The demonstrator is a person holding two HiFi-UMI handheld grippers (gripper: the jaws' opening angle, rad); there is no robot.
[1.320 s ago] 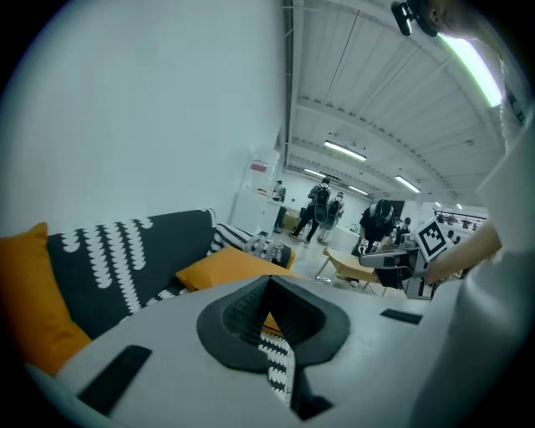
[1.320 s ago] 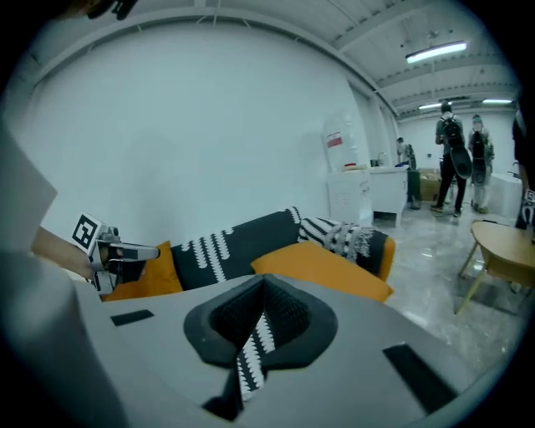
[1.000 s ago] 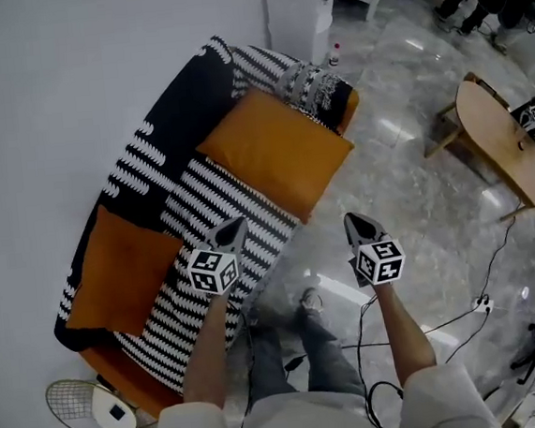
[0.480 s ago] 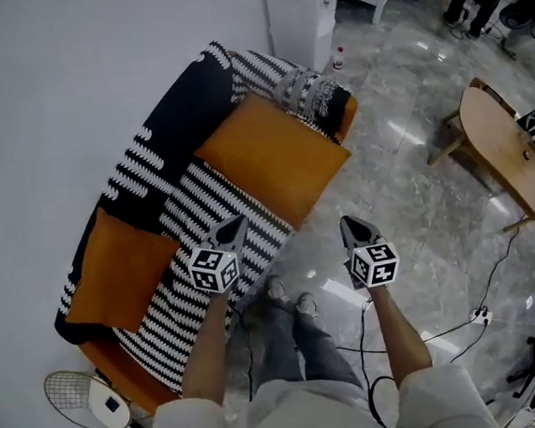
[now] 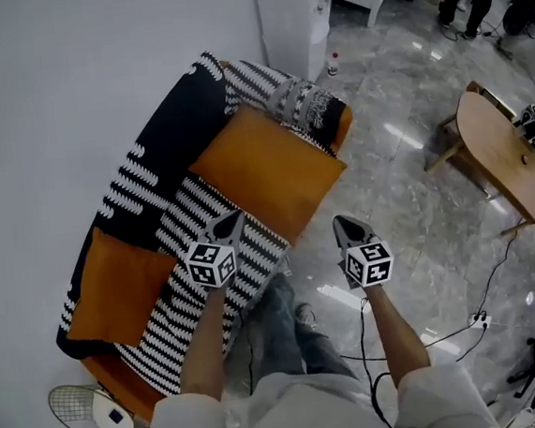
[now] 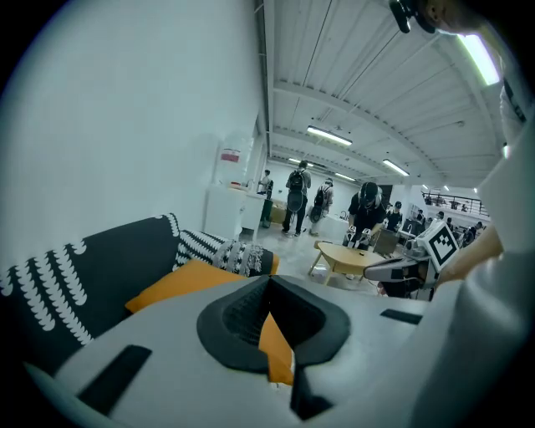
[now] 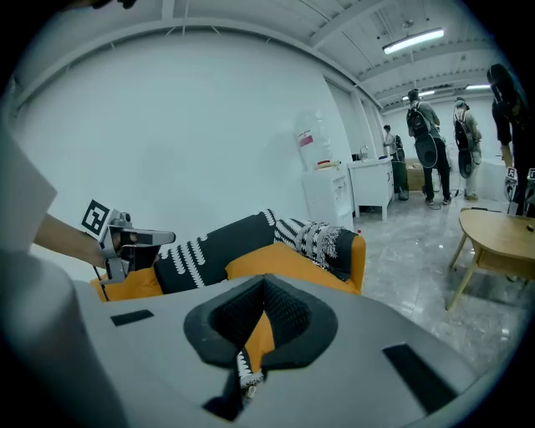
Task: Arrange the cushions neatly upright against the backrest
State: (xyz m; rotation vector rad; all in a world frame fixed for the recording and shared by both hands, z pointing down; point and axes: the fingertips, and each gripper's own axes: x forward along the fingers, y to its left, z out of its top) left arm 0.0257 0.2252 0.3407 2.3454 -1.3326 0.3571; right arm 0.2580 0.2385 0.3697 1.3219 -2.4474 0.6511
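A sofa (image 5: 168, 208) under a black-and-white striped throw stands against the white wall. A big orange cushion (image 5: 268, 169) lies flat on its seat at the right end, seen also as the cushion (image 6: 180, 282) and the cushion (image 7: 288, 261). A smaller orange cushion (image 5: 114, 281) lies flat at the left end. A patterned black-and-white cushion (image 5: 306, 109) rests by the right armrest. My left gripper (image 5: 229, 225) hovers shut over the seat's front edge. My right gripper (image 5: 347, 230) is shut over the floor, right of the sofa. Neither holds anything.
A round wooden table (image 5: 502, 153) stands on the glossy marble floor at the right. A white cabinet (image 5: 293, 13) is beyond the sofa. Cables (image 5: 447, 323) trail on the floor. A racket (image 5: 79, 405) lies by the sofa's left end. People (image 6: 297, 196) stand far off.
Both grippers have drifted closer to the sofa, staying shut. The sofa has shifted slightly left and down in the head view.
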